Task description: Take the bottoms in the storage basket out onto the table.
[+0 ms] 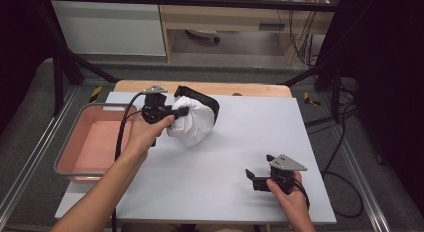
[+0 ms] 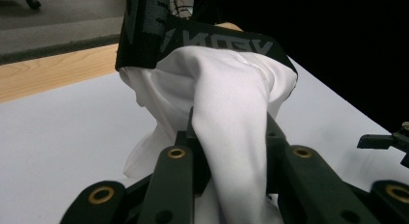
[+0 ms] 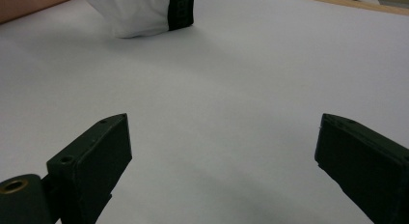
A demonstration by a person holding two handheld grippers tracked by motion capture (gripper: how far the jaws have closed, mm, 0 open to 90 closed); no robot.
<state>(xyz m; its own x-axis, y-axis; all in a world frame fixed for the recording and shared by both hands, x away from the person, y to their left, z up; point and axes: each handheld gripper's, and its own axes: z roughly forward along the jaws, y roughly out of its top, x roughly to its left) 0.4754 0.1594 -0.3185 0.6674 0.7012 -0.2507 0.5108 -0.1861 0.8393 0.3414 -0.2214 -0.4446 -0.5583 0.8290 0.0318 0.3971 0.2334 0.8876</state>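
From the high view, the left gripper (image 1: 181,111) holds a white garment with a black waistband (image 1: 194,118) lifted near the far left part of the white table sheet (image 1: 235,157), beside the pink tray (image 1: 95,142), while the right gripper (image 1: 256,178) rests low at the near right, well apart from it. The left gripper view adds the grip itself: the jaws are clenched on a fold of the white cloth (image 2: 231,122), and lettering runs along the waistband. The right gripper view shows its own jaws spread wide over bare sheet, grasping nothing, with the garment (image 3: 140,11) far off at the top.
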